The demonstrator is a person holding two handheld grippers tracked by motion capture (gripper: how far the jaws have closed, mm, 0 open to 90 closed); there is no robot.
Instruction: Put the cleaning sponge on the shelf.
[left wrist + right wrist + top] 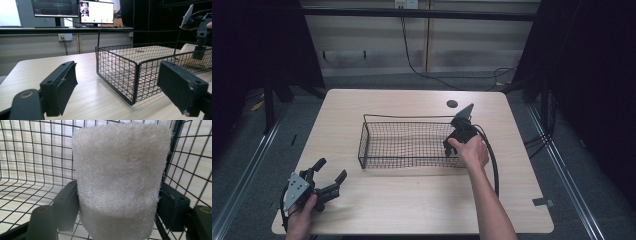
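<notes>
The right gripper [451, 143] squeezes a fuzzy cream cloth [120, 182] inside the wire basket [377, 150], at its right end, maybe to drop it. Beside the basket, the left gripper [331, 170] waits wide open, empty.

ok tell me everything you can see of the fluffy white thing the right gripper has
The fluffy white thing is a cream, short-piled piece that looks like soft fabric or sponge, roughly cylindrical with a rounded top edge. It stands upright between the jaws of the right gripper, which press its two sides. It sits inside the black wire basket, near the right end, close to a corner post.
</notes>
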